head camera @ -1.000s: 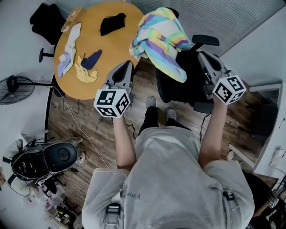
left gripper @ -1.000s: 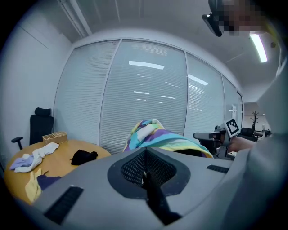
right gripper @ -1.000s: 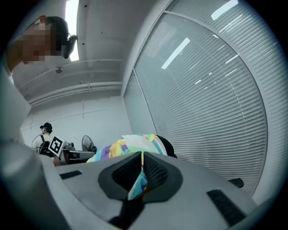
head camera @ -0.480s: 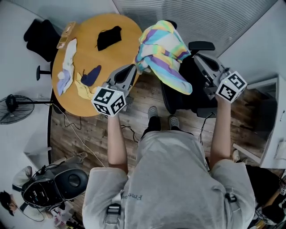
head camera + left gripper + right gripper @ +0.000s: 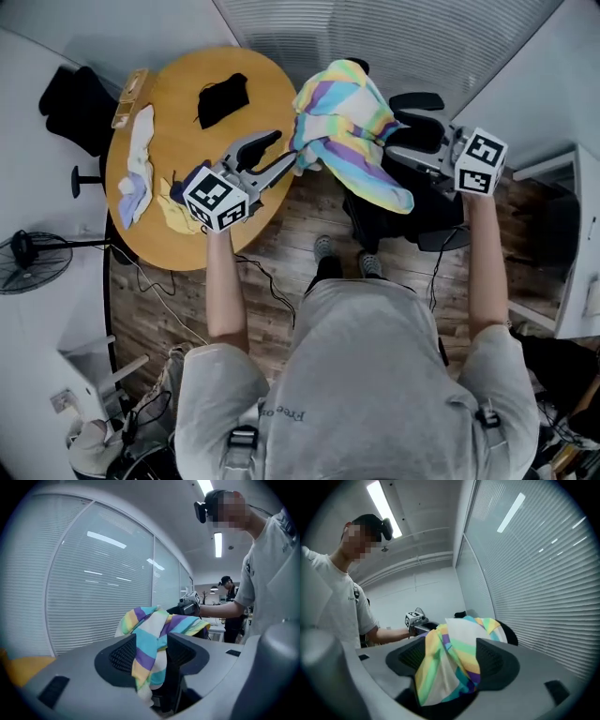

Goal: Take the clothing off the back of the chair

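A pastel striped garment [image 5: 347, 122] is draped over the back of a black office chair [image 5: 417, 202], hiding the backrest. My left gripper [image 5: 286, 150] reaches in from the left, and its jaws are opening with a hanging fold of the garment [image 5: 150, 639] between the pads. From the right, my right gripper [image 5: 398, 155] also has opening jaws that straddle a bunched part of the garment [image 5: 450, 667]. The cloth fills both gaps loosely. Each gripper view shows the other gripper beyond the garment.
A round wooden table [image 5: 187, 103] stands left of the chair, carrying a black cloth [image 5: 223, 98], a white and blue cloth [image 5: 139, 159] and a yellow cloth [image 5: 183, 204]. Another black chair [image 5: 70, 103] is at far left. Window blinds [image 5: 375, 28] run behind. Cables [image 5: 267, 281] cross the floor.
Both grippers have moved up to the garment from the near side. One second ago they stood short of it; now each has cloth between its jaws.
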Action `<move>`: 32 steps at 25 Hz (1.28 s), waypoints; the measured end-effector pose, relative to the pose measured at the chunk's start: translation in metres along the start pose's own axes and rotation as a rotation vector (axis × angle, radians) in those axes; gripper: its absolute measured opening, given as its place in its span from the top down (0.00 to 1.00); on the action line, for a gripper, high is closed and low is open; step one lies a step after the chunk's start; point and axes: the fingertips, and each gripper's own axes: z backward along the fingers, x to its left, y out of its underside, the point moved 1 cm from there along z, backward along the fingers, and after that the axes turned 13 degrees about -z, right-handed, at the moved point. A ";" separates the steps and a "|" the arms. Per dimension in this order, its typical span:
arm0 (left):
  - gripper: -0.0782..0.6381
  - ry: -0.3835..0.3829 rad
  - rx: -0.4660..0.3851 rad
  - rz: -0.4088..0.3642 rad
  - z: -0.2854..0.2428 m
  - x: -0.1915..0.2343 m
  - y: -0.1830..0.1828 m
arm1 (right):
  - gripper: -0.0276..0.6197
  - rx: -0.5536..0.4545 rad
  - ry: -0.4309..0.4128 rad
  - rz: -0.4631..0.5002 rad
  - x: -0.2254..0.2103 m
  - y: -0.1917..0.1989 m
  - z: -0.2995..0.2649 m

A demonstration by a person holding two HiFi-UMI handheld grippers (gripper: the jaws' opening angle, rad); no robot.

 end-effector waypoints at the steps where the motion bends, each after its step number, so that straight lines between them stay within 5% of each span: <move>1: 0.56 0.031 0.006 -0.025 -0.004 0.002 0.001 | 0.43 0.046 -0.007 0.005 0.000 0.005 -0.005; 7: 0.39 0.190 0.026 -0.095 -0.026 0.009 0.003 | 0.31 0.155 -0.045 0.032 -0.001 0.016 -0.032; 15: 0.34 0.271 -0.016 -0.088 -0.047 0.031 0.003 | 0.30 0.236 0.073 0.142 -0.033 0.018 -0.051; 32: 0.32 0.543 -0.056 -0.025 -0.091 0.010 0.009 | 0.32 0.131 -0.165 -0.103 -0.037 0.028 -0.064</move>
